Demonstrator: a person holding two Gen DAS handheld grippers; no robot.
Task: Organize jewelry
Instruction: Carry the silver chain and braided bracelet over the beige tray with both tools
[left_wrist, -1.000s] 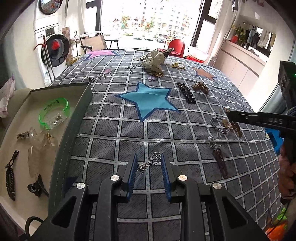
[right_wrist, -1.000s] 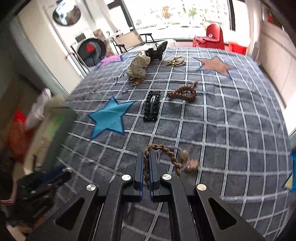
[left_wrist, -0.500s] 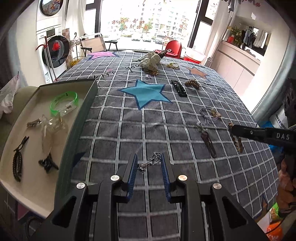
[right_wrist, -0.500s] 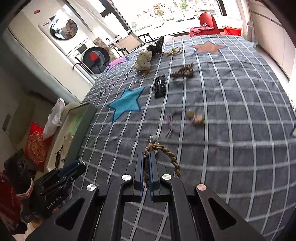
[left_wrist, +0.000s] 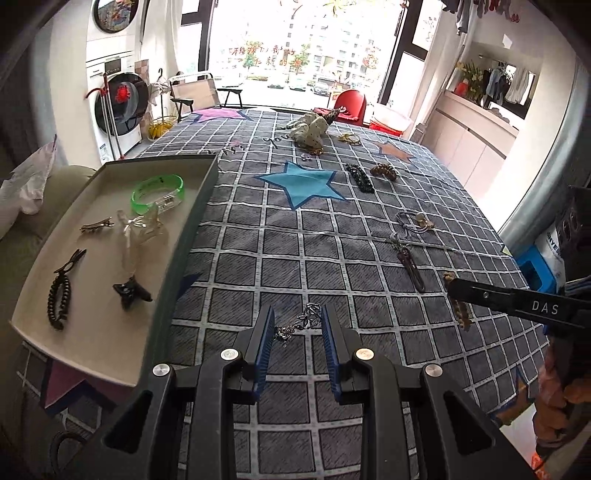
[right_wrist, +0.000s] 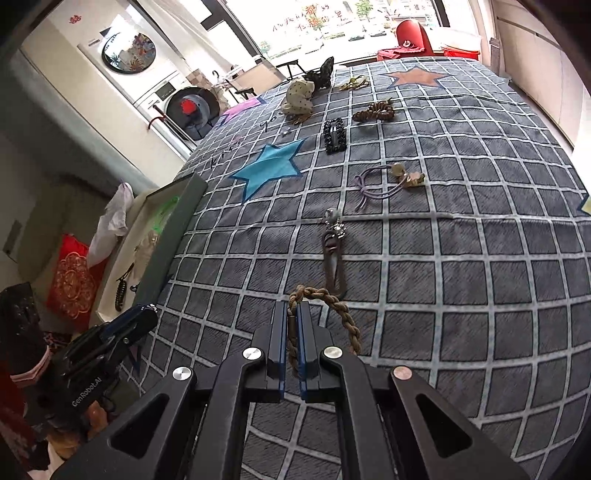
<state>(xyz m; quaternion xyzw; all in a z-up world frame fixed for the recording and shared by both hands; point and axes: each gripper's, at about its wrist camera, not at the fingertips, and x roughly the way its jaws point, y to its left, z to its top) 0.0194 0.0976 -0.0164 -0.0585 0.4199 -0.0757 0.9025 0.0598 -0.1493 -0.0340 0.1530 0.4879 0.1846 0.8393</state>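
Braided cord in clamped right tongs

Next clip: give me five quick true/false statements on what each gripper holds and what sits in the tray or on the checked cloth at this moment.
1. The right gripper is shut on the braided brown bracelet. True.
2. The left gripper holds nothing. False: a silver chain piece sits between its fingers.
3. The green bangle lies inside the tray. True.
4. The black beaded hair clip is in the tray. False: it lies on the checked cloth beside the blue star.
5. The purple hair tie hangs from the right gripper. False: it rests on the cloth, apart from both grippers.
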